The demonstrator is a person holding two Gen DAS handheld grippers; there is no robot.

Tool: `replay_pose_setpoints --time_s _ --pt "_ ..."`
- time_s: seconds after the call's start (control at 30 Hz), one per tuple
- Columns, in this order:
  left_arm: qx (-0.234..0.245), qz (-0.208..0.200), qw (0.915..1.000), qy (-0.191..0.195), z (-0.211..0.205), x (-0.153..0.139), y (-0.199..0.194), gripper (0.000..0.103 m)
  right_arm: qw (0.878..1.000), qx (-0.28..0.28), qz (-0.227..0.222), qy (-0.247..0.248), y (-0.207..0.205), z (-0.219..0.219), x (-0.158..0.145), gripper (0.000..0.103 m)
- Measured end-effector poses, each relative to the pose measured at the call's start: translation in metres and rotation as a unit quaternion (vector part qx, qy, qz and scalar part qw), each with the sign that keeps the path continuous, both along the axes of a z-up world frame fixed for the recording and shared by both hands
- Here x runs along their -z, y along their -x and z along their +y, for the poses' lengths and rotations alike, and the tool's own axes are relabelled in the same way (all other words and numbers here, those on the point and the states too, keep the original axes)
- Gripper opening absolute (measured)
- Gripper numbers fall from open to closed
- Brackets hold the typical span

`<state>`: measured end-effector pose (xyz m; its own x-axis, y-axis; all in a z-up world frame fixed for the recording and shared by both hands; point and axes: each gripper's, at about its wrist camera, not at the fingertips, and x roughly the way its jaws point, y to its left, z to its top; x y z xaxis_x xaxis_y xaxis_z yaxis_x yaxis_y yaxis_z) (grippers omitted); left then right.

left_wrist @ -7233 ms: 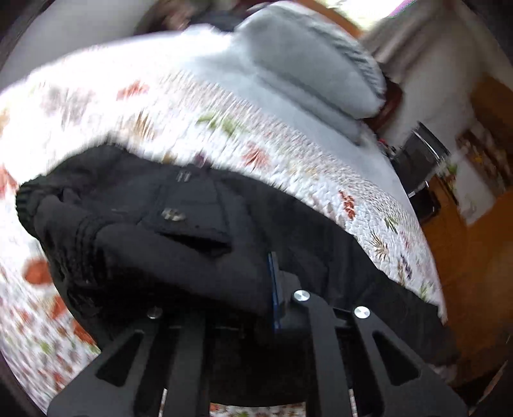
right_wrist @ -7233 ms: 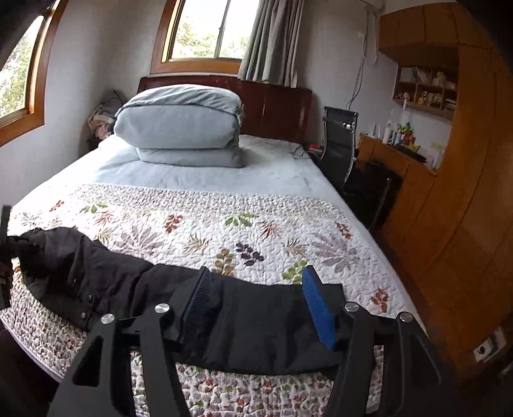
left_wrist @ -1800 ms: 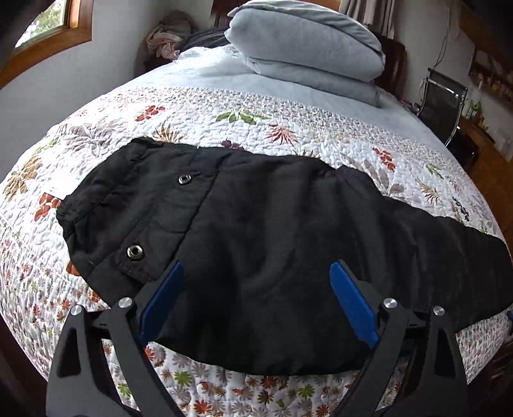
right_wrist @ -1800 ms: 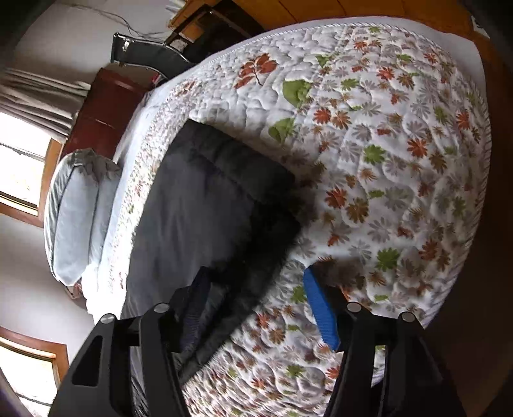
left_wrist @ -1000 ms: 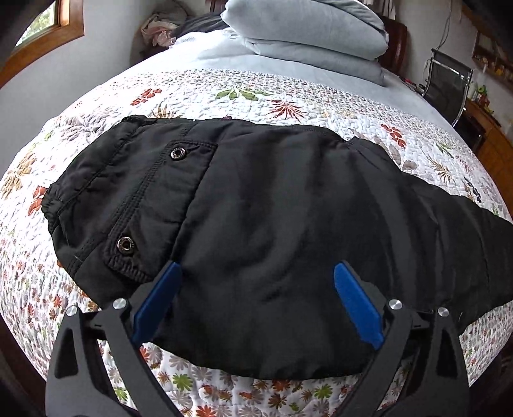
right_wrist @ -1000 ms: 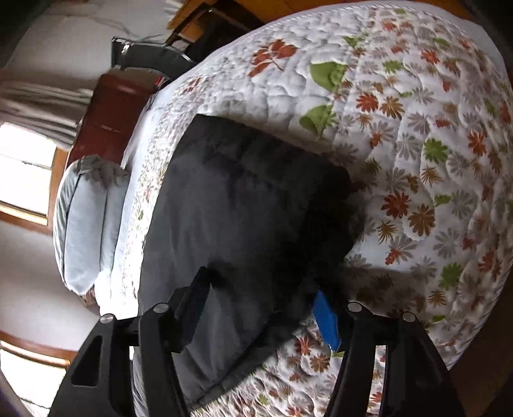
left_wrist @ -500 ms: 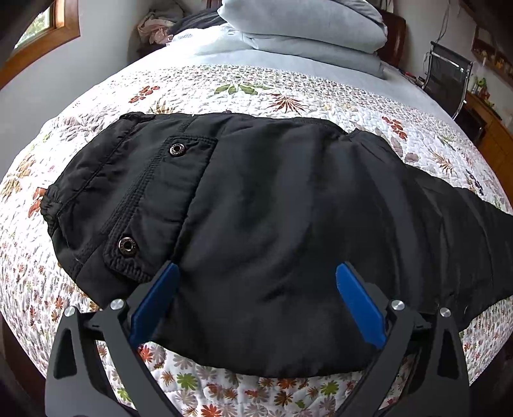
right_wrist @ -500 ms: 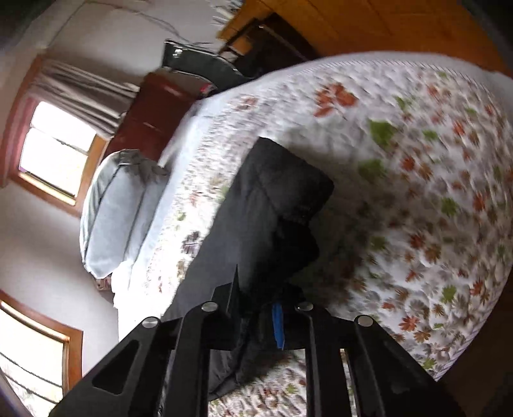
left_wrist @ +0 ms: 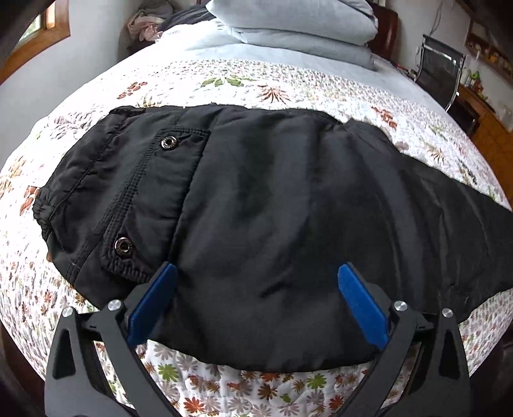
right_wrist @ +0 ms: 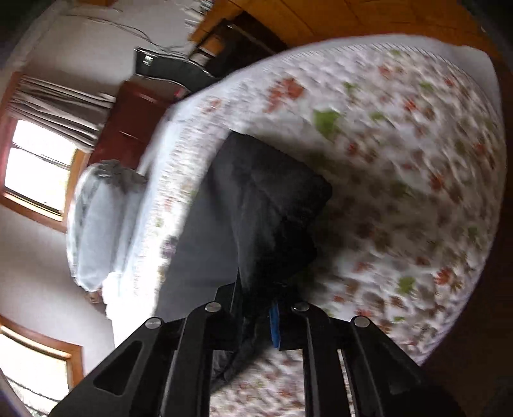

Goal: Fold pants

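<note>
Pants (left_wrist: 272,208) in matte black woven cloth lie across the near part of the bed (left_wrist: 288,77), waistband toward nine o'clock and legs trailing off toward three o'clock. Beneath them a quilted floral bedspread (left_wrist: 224,381) covers the mattress, white with small orange and green blooms. Folded grey bedding (left_wrist: 298,25) is stacked at twelve o'clock, soft and rounded, and a black chair (left_wrist: 441,73) stands off the bed edge near two o'clock. Two round metal snaps (left_wrist: 123,247) sit on a stitched pocket flap near the waistband.

At six o'clock the left gripper (left_wrist: 256,288) hangs spread wide over the seat of the pants, blue pads apart, clasping nothing. In the blurred right wrist view, the right gripper (right_wrist: 256,308) is clenched on the pants (right_wrist: 266,205), bunched leg cloth pinched between its closed fingers and lifted off the bedspread (right_wrist: 400,179).
</note>
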<state>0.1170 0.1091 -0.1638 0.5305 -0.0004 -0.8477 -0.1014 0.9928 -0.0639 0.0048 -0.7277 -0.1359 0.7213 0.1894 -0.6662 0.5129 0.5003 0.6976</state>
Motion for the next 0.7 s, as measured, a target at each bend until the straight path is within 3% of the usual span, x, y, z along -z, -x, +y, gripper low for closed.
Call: replay_pose_setpoints --time_s 0.1,0.17,0.4,0.53,0.7 --pt "0.0 0.004 1.0 0.005 0.002 0.001 -0.003 0.1 1.0 0.002 -0.004 0.004 -0.002 0.001 -0.007 0.012" --pt "-0.003 0.003 0.9999 0.012 0.004 0.0 -0.002 0.1 0.999 -0.008 -0.007 0.036 -0.005 0.009 -0.023 0.012" --pt "-0.019 -0.009 0.9988 0.044 0.011 -0.006 0.006 0.1 0.984 -0.069 -0.063 0.153 -0.023 0.065 -0.109 0.012" --pt "-0.036 -0.019 0.9957 0.083 0.021 -0.013 0.014 0.1 0.961 -0.124 -0.093 0.23 -0.035 0.118 -0.155 0.012" --pt "-0.055 -0.034 0.9902 0.124 0.034 -0.018 0.02 0.1 0.921 -0.202 -0.116 0.313 -0.05 0.195 -0.191 0.012"
